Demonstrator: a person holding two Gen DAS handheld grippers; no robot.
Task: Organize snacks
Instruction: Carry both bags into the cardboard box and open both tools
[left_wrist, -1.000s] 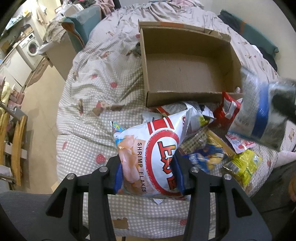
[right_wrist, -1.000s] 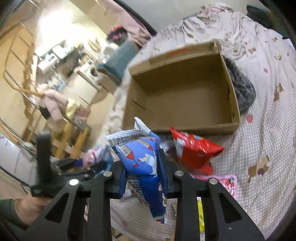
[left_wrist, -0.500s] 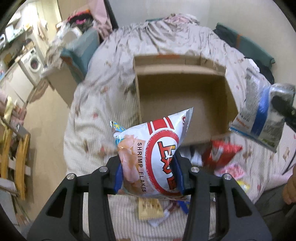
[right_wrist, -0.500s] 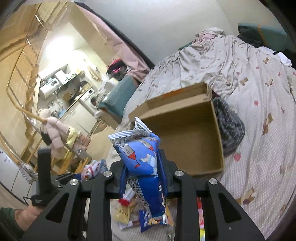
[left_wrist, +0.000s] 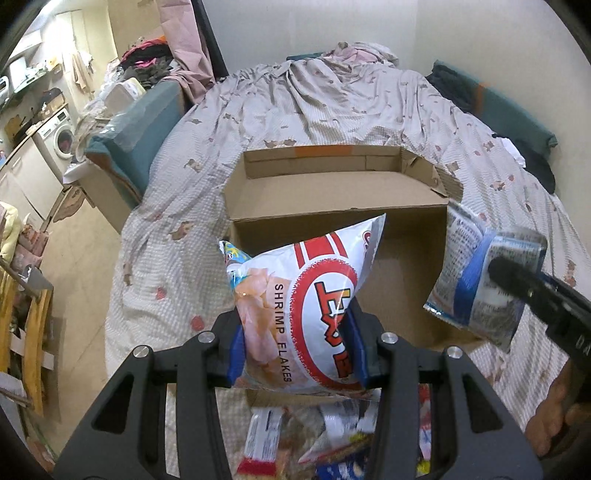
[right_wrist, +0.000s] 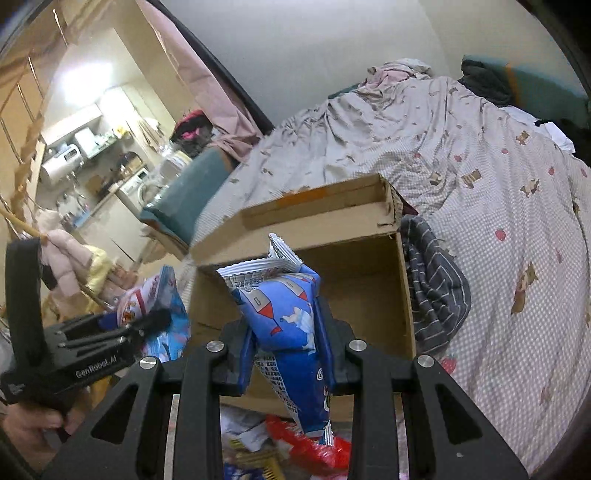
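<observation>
My left gripper (left_wrist: 299, 350) is shut on a white and red shrimp flakes bag (left_wrist: 295, 299), held up in front of the open cardboard box (left_wrist: 332, 199) on the bed. My right gripper (right_wrist: 286, 350) is shut on a blue and white snack bag (right_wrist: 291, 325), also raised before the cardboard box (right_wrist: 362, 269). In the left wrist view the blue snack bag (left_wrist: 476, 280) hangs at the right, over the box's right edge. In the right wrist view the shrimp flakes bag (right_wrist: 162, 310) shows at the left. Several loose snack packets (left_wrist: 332, 439) lie on the bed below.
The bed cover (left_wrist: 332, 103) spreads around the box. A grey striped cloth (right_wrist: 432, 288) lies against the box's right wall. A teal cushion (left_wrist: 140, 122) and a washing machine (left_wrist: 62, 136) stand to the left. A person's hand (left_wrist: 554, 417) holds the right gripper's handle.
Both grippers rose and moved forward with their bags, from over the snack pile towards the box. The box now looks nearer and the pile has slid to the bottom edge.
</observation>
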